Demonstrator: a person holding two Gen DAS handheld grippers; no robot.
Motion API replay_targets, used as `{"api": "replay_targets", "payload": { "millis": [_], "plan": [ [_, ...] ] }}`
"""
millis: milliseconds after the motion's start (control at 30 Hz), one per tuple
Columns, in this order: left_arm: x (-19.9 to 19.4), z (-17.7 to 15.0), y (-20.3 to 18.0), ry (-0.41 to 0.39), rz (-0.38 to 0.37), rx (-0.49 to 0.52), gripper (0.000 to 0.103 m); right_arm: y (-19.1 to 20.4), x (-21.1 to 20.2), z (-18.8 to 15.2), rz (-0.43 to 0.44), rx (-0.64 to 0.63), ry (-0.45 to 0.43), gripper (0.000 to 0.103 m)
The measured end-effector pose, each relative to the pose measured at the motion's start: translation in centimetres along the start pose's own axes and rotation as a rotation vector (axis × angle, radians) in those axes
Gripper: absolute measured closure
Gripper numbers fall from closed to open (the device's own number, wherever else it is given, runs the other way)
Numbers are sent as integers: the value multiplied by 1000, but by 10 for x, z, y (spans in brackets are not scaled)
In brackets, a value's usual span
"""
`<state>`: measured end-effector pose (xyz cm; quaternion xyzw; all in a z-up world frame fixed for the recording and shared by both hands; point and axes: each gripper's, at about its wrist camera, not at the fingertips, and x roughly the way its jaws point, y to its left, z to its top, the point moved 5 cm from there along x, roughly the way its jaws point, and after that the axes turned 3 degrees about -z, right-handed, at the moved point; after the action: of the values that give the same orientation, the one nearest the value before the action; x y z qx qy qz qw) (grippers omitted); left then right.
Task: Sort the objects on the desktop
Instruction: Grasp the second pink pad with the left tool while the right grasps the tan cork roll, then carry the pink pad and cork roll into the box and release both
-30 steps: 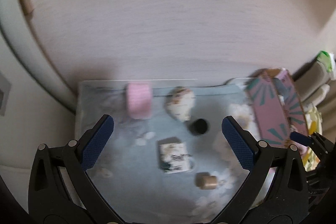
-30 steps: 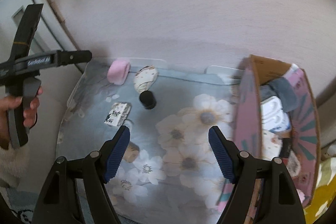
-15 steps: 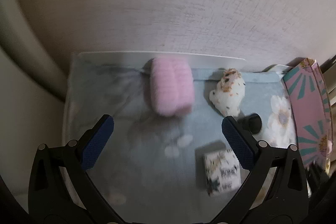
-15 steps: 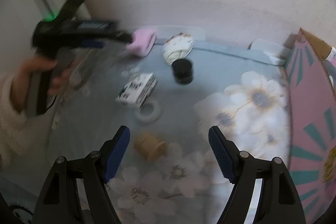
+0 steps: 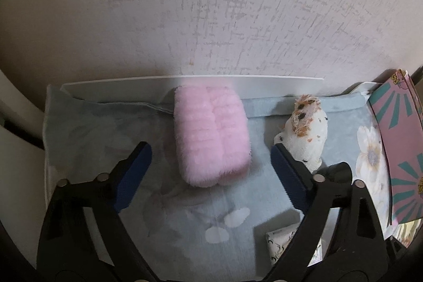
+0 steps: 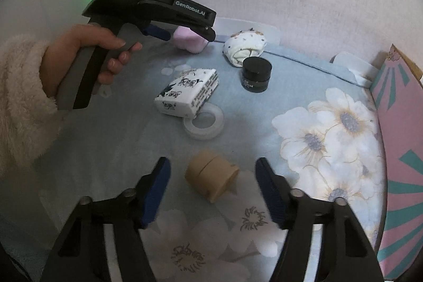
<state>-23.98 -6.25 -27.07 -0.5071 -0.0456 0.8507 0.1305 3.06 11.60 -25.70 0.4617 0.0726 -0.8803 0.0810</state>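
Note:
A fluffy pink roll (image 5: pixel 211 135) lies at the back of the floral cloth, near the wall. My left gripper (image 5: pixel 210 175) is open, its fingers either side of the roll's near end, not touching it. It also shows in the right wrist view (image 6: pixel 185 35) at the pink roll (image 6: pixel 189 42). My right gripper (image 6: pixel 212 188) is open around a tan cylinder (image 6: pixel 211 175) lying on its side. A white spotted cloth bundle (image 6: pixel 244 46), a black jar (image 6: pixel 256 74), a printed white packet (image 6: pixel 187 93) and a clear tape ring (image 6: pixel 205 123) lie between.
A pink and teal box (image 6: pixel 399 123) stands at the table's right edge; it also shows in the left wrist view (image 5: pixel 396 149). The wall runs close behind the table. The cloth (image 6: pixel 330 128) has a white flower print.
My left gripper has moved forward and left until the pink roll sits between its fingers. My right gripper has moved left and down until the tan cylinder sits between its fingers.

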Motion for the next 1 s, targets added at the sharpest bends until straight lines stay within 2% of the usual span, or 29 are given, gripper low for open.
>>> {"api": "replay_targets", "payload": {
  "millis": [67, 100, 133, 167, 367, 633, 767, 867, 1000],
  "plan": [
    [4, -2, -1, 7, -7, 5, 32, 0, 4, -2, 0, 1, 11, 62],
    [6, -3, -1, 13, -9, 6, 45, -2, 4, -2, 2, 10, 10, 64],
    [6, -4, -1, 6, 9, 15, 55, -2, 3, -3, -1, 14, 9, 65],
    [6, -5, -2, 5, 11, 20, 58, -3, 2, -3, -7, 15, 8, 65],
    [-5, -4, -2, -10, -10, -15, 61, -10, -9, 1, -14, 16, -11, 65],
    [-55, -1, -31, -55, -5, 1, 61, -29, -43, 24, -37, 52, -58, 65],
    [-73, 3, -53, -34, -75, 18, 61, -49, -63, 35, -16, 126, -47, 65],
    [-92, -1, -88, -31, -99, 74, 61, -61, -80, 40, 1, 162, -32, 65],
    [-104, 1, -137, -24, -194, 98, 61, -92, -107, 51, -16, 183, -39, 65]
  ]
}}
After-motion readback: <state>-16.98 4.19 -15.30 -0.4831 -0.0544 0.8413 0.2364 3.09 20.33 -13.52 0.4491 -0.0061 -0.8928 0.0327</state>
